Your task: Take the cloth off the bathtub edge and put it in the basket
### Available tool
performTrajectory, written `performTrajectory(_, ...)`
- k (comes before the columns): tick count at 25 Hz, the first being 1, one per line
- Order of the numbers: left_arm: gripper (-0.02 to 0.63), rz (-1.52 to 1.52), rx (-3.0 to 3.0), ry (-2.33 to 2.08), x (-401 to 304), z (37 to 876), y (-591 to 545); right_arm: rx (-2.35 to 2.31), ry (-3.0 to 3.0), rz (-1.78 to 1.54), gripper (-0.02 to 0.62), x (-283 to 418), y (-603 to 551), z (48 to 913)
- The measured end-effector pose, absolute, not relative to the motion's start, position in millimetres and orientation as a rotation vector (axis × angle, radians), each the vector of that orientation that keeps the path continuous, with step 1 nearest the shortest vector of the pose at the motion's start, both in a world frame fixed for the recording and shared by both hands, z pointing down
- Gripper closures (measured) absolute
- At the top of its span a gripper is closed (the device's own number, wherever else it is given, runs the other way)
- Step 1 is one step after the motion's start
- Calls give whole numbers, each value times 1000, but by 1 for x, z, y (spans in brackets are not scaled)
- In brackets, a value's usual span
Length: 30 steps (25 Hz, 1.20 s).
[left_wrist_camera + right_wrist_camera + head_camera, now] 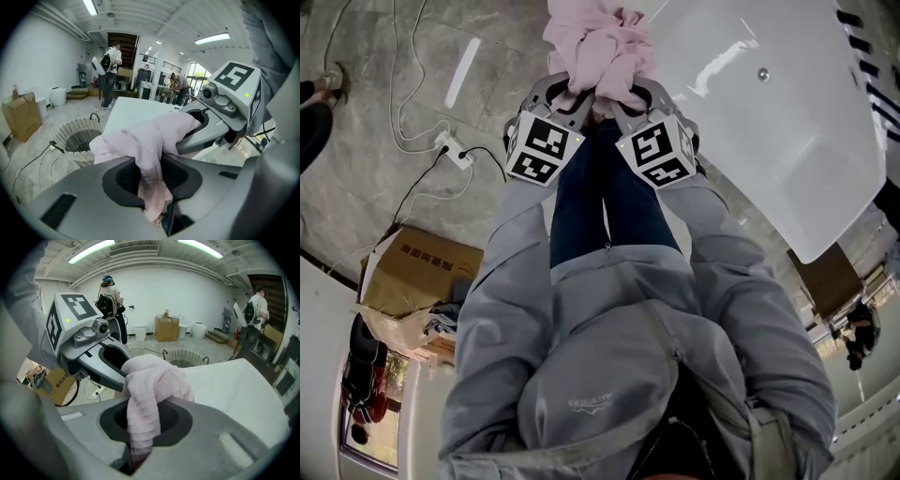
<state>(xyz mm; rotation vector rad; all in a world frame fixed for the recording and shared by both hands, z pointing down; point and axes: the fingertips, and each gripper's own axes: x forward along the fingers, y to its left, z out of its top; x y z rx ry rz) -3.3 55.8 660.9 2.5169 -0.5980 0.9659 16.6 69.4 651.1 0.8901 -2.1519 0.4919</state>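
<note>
Above the corner of the white bathtub (769,122) we hold the pink cloth (598,42) bunched up between both tools. The left gripper (152,173) is pinching a hanging fold of it between its pads, and the right gripper (143,420) is clamped on another fold just beside it. The two tools sit side by side and nearly touch. From the head view, the cloth looks lifted off the rim, with a short tail dangling below each pair of jaws.

The wicker basket (77,136) stands on the floor (21,161) past the far end of the tub, well apart from the cloth and to the left as the left gripper sees it. So, as we judge it, the step in hand is the carry.

To do it well, we should:
- move both hands as one, so the folds are neither stretched nor tugged out of either pinch
- lift the dangling tails clear of the tub's edge before swinging left
- bring the bundle right over the basket mouth and lower it inside the rim
- spread both pairs of jaws together, so that no end drapes over the basket's wall
</note>
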Motion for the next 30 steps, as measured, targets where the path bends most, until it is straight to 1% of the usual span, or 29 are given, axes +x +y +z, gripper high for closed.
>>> performTrajectory(10,506,852,2646,-752,0,543,46,954,-2208,307,545,20,59,534)
performTrajectory(25,508,693,2795,-1052,-15,364,54,1009,-2317,-24,546,6,65,359)
performTrajectory(30,508,664,2828,-1155,-20,318,58,999,-2365,-130,546,3,68,314)
